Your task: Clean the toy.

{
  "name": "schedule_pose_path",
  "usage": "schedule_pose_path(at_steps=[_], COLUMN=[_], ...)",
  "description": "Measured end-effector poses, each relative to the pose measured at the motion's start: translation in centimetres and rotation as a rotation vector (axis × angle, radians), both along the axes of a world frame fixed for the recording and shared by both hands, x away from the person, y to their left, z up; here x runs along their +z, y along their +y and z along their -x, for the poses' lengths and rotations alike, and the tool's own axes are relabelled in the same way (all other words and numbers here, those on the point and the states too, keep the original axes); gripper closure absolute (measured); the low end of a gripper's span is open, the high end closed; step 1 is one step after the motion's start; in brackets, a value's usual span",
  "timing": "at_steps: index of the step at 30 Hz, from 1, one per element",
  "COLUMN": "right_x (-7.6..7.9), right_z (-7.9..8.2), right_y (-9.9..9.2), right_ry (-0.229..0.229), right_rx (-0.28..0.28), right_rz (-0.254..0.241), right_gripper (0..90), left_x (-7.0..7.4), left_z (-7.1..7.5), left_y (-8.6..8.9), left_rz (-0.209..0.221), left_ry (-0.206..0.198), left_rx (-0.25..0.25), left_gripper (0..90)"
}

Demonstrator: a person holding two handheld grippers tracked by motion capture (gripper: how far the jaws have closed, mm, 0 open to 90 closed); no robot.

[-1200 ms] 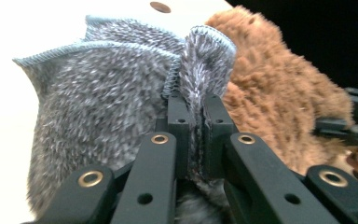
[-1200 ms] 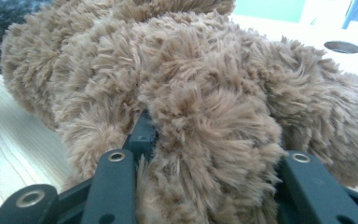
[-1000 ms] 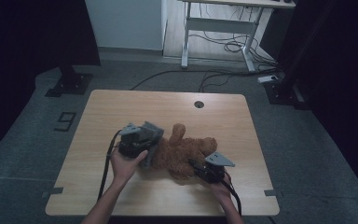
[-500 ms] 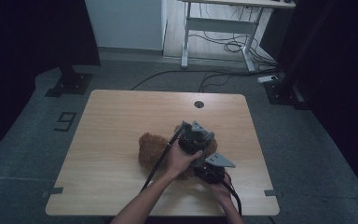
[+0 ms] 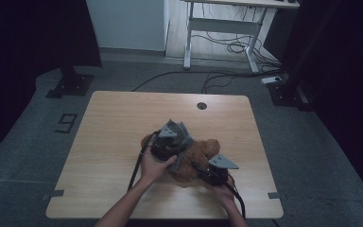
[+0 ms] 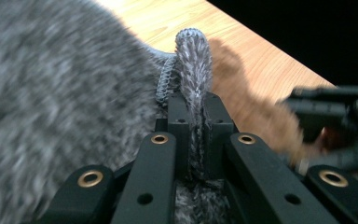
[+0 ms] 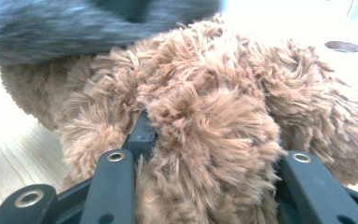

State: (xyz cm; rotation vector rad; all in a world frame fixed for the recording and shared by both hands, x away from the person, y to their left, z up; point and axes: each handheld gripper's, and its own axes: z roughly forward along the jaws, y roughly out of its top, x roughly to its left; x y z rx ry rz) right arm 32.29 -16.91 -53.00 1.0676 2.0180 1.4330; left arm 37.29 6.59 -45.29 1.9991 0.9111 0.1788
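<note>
The table (image 5: 123, 123) is a light wooden top with a round cable hole (image 5: 202, 105) near its far edge. Its far half and its left part are bare wood. All work sits toward the near right part, close to the near edge, where both forearms enter. Grey floor surrounds the table on every side, with a white desk frame (image 5: 220, 28) and loose cables (image 5: 227, 47) well beyond the far edge.

The brown plush toy (image 5: 199, 156) lies on the table between the two grippers. The grey knitted cloth (image 5: 182, 137) is draped over the toy's left portion.

The left gripper (image 5: 168, 142) sits above the toy's left side. In the left gripper view its jaws are drawn together on a fold of the grey knitted cloth (image 6: 193, 70), which stands up between them as a narrow ridge; the rest of the cloth hangs to the left, blurred.

The right gripper (image 5: 212, 172) sits at the toy's near right side. In the right gripper view its jaws are clamped on a limb of the brown plush toy (image 7: 205, 121), fur bulging between and over them. The grey cloth crosses the upper left of that view.
</note>
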Motion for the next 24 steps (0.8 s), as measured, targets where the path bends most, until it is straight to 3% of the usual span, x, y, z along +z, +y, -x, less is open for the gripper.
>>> schedule_pose_path(at_steps=[3, 7, 13, 19, 24], right_x=[0.0, 0.0, -0.1, -0.1, 0.2], right_z=[0.0, 0.0, 0.0, -0.1, -0.7], right_y=[0.0, 0.1, 0.1, 0.1, 0.8], right_ry=[0.000, -0.002, -0.008, -0.017, -0.054], right_rx=[-0.002, -0.005, -0.003, 0.003, -0.029], right_rz=[-0.002, -0.003, -0.008, 0.001, 0.069], right_gripper=[55.5, 55.4, 55.4, 56.0, 57.5], left_x=[-0.3, -0.3, -0.8, -1.9, -2.2], left_z=[0.4, 0.6, 0.6, 1.3, 1.2], left_y=[3.4, 6.4, 10.6, 11.2, 10.5], left_rz=[0.030, 0.052, 0.113, 0.134, 0.137], left_ry=[0.014, 0.008, 0.035, 0.042, 0.026], left_rx=[0.031, 0.077, 0.154, 0.164, 0.174], left_gripper=[83.8, 83.8, 83.6, 83.4, 83.5])
